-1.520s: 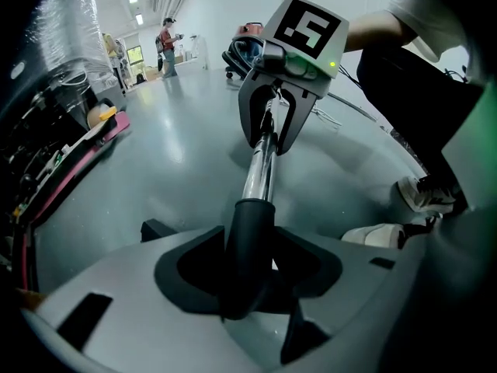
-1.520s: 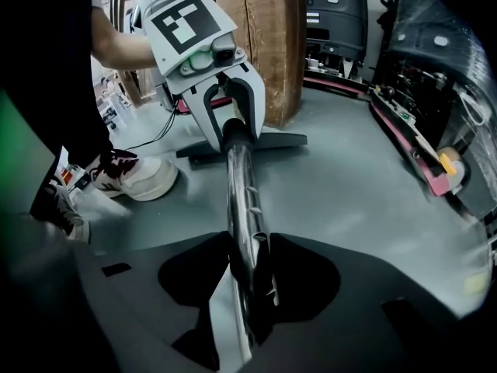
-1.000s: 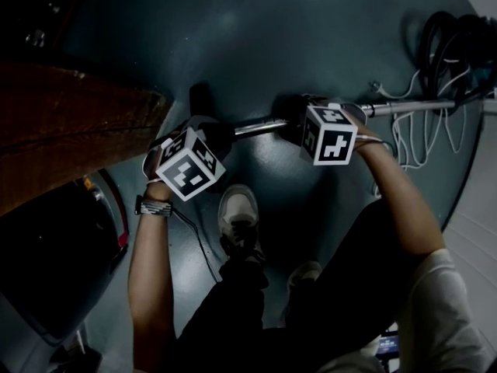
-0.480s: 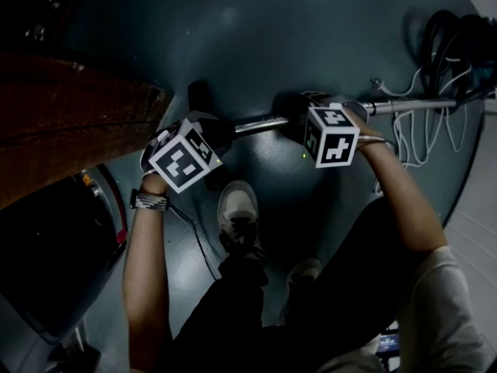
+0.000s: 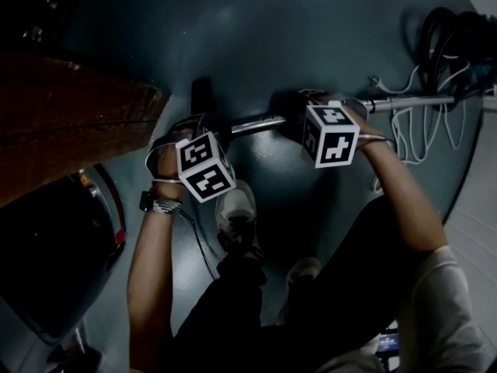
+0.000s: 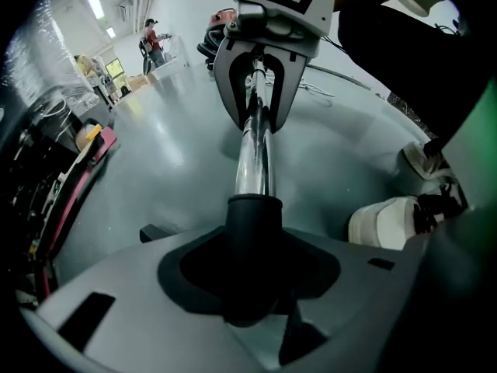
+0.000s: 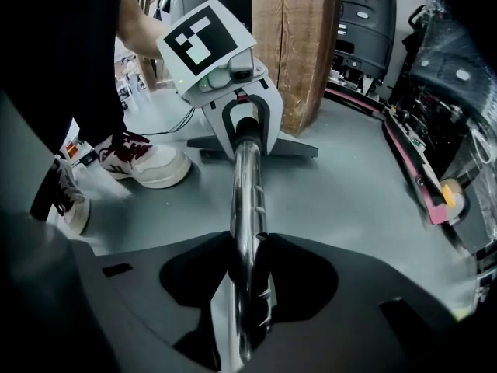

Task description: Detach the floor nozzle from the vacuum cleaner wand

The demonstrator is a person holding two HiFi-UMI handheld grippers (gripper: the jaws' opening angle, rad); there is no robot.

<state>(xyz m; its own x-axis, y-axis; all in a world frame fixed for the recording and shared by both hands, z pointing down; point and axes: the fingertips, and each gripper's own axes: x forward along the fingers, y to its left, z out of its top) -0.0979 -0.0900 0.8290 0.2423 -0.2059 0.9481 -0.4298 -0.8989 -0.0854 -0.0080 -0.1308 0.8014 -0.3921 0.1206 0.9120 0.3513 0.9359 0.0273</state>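
A chrome wand (image 5: 260,123) lies low over the floor between my two grippers. Its left end runs into the black neck (image 6: 252,231) of the dark floor nozzle (image 5: 200,99). My left gripper (image 5: 210,134) points steeply down. In the left gripper view the neck fills the gap of the left gripper (image 6: 250,286), whose jaws have just been closing on it. My right gripper (image 5: 311,115) is shut on the chrome wand (image 7: 247,200) further right. In the right gripper view the right gripper (image 7: 247,286) looks along the tube to the left gripper (image 7: 237,119).
A wooden post (image 5: 70,123) stands at the left, and a dark machine with red trim (image 5: 46,270) sits below it. White cables (image 5: 427,130) and a black hose (image 5: 450,37) lie at the right. The person's shoes (image 5: 237,216) stand just below the wand.
The left gripper has rolled and its marker cube has shifted a little right and down in the head view. The right gripper and the wand have stayed in place.
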